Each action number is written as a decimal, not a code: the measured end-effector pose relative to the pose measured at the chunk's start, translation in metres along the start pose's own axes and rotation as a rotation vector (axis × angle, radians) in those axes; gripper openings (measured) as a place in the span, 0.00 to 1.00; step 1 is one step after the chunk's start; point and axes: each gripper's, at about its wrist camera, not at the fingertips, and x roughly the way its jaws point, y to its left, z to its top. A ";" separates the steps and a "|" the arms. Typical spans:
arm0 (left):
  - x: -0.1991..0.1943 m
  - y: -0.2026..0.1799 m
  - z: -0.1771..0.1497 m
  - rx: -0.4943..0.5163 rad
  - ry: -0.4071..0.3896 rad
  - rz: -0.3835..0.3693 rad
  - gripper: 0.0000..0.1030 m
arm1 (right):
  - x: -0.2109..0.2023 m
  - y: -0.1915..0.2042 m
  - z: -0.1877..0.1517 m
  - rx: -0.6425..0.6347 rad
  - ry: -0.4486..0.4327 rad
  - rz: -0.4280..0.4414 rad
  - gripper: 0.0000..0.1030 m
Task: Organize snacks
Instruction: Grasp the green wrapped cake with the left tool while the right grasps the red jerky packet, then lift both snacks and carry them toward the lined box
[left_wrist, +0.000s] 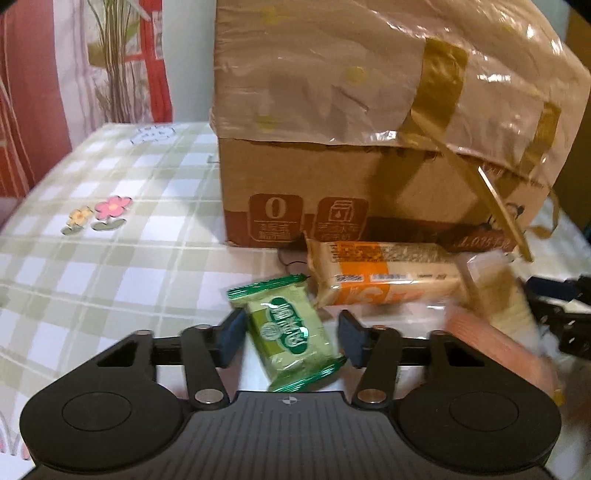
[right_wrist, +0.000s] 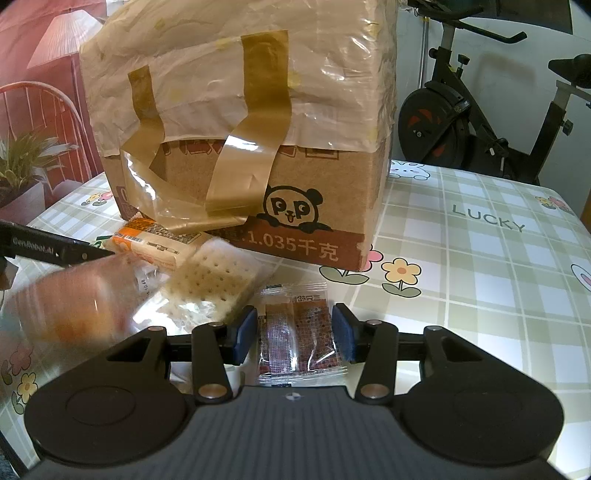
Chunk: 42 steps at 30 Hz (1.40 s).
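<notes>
- Tongs first: our left tongs (left_wrist: 291, 338) stand partly open around the green snack packet (left_wrist: 286, 334). One pad is at its edge and the other clear of it.
- Our right tongs (right_wrist: 294, 334) straddle a small clear sachet (right_wrist: 298, 334); we cannot tell whether the pads press it.
- Both packets lie on the checked tabletop (right_wrist: 480, 258), just in front of the taped cardboard box (right_wrist: 258, 147).
- An orange cracker pack (left_wrist: 384, 275) lies against the box's foot, with a clear-wrapped cracker stack (right_wrist: 214, 286) beside it.
</notes>
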 end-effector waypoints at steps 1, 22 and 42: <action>-0.001 0.001 -0.001 -0.003 -0.005 -0.003 0.48 | 0.000 0.000 0.000 0.000 0.000 0.000 0.47; -0.016 0.034 -0.016 -0.147 -0.044 -0.040 0.44 | 0.001 0.001 0.000 -0.007 0.002 -0.006 0.47; -0.046 0.041 -0.008 -0.162 -0.138 -0.089 0.43 | -0.014 -0.007 0.001 0.063 -0.026 -0.019 0.46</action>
